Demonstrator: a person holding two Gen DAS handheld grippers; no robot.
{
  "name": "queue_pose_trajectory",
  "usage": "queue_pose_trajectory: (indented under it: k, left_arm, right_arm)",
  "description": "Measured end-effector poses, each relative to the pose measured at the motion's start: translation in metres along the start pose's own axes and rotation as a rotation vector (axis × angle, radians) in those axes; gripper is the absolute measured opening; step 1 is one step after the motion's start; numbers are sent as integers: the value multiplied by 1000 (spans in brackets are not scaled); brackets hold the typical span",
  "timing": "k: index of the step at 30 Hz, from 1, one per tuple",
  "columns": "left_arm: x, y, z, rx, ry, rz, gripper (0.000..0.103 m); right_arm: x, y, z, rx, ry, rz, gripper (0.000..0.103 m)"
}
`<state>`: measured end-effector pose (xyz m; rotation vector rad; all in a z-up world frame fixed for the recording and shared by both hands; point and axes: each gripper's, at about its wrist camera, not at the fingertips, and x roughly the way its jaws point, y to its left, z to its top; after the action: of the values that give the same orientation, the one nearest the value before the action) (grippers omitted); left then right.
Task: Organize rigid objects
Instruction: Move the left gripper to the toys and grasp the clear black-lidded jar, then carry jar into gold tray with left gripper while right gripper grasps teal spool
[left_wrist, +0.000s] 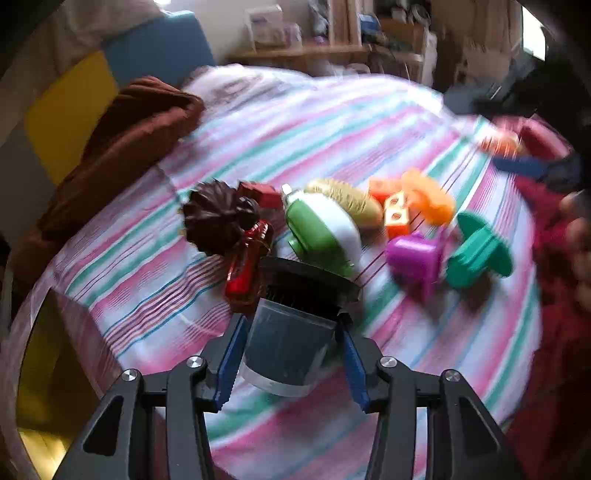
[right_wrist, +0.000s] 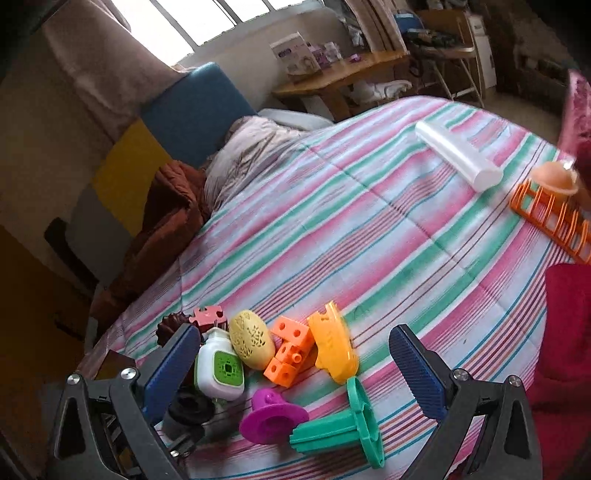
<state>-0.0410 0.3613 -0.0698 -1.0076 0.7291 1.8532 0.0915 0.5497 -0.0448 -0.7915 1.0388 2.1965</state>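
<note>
The left gripper (left_wrist: 291, 354) was clamped on a dark flanged cylinder (left_wrist: 291, 343) (rigid, probably light), seated below its rim. The right gripper (right_wrist: 295, 369) hung with jaws apart, the green spool (right_wrist: 343, 432) at its 6 o'clock.

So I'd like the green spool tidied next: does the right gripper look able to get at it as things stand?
Probably yes. The right gripper is open and holds nothing, and the green spool lies on the striped bedspread between its fingers; only the purple cup crowds it.
</note>
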Motion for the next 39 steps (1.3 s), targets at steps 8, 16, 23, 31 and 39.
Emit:
queue_pose_trajectory:
  k: [8, 16, 23, 31, 39]
  left_arm:
    - [-62, 3, -37, -146, -113, -67, 49]
    - [-94, 9, -75, -235, -154, -32, 49]
    - [-118, 26, -107, -314, -177, 25, 50]
    - [-132, 71, -142, -441, -196, 71, 50]
    - [-138, 111, -173, -536, -194, 126, 50]
  right_arm:
    - [15, -3, -5, -11, 79, -52, 103]
    - [30, -1, -12, -49, 152, -106, 103]
    - [33, 9, -19, -93, 208, -82, 101]
    - [23, 26, -29, -308, 369, -186, 95]
    - [43, 20, -46, -411, 472, -306, 64]
